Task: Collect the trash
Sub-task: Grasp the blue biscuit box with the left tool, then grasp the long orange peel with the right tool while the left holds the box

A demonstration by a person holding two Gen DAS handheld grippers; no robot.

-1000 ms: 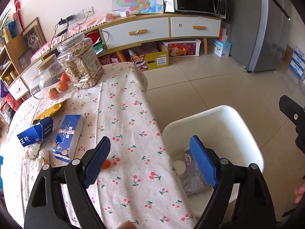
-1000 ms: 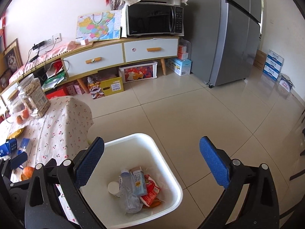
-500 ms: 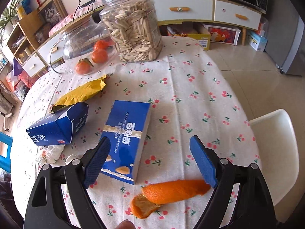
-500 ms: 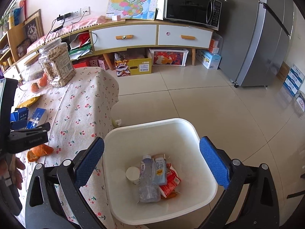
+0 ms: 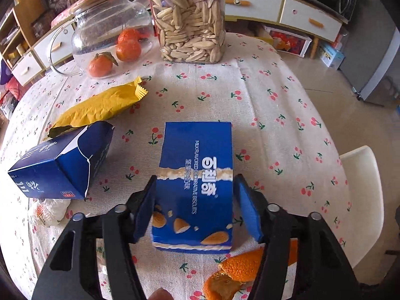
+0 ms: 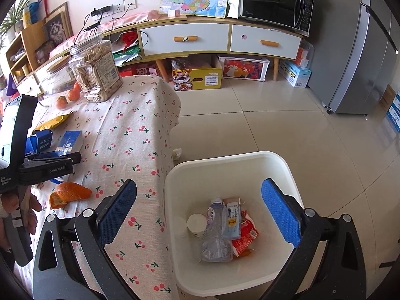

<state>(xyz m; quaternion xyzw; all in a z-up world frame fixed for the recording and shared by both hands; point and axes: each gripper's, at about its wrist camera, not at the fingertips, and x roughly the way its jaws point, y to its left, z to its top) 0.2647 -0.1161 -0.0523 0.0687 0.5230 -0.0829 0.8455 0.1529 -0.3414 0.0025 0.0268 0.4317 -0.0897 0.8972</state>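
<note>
From the left wrist camera, the left gripper [image 5: 195,210] is seen lowered over the cherry-print tablecloth [image 5: 262,115], whereas a second ago the white bin and the table edge were in front of it and half a second ago the orange peel lay between its fingers. Its jaws have just been closing and now bracket the near end of the blue biscuit box [image 5: 196,185]; the left pad appears to meet the box's side, while a thin gap seems to remain at the right pad, so a firm grasp cannot yet be confirmed. The box lies flat on the cloth, with the orange peel [image 5: 235,272] just beside its near right corner, an opened blue carton [image 5: 60,167] to its left and a yellow wrapper [image 5: 100,107] beyond that. It is judged that the box has been chosen as the next piece of trash and that lifting awaits only full closure. From the right wrist camera, the right gripper [image 6: 200,212] is seen with its jaws wide apart and nothing between them, held above the white trash bin [image 6: 282,165] beside the table; compared with a second ago the view has swung toward the table, so more cloth is shown. In the bin a plastic bottle [image 6: 216,235], a small carton, a paper cup and a red wrapper are already collected. The left gripper is visible at the left edge, over the biscuit box, which is well apart from the bin.
</note>
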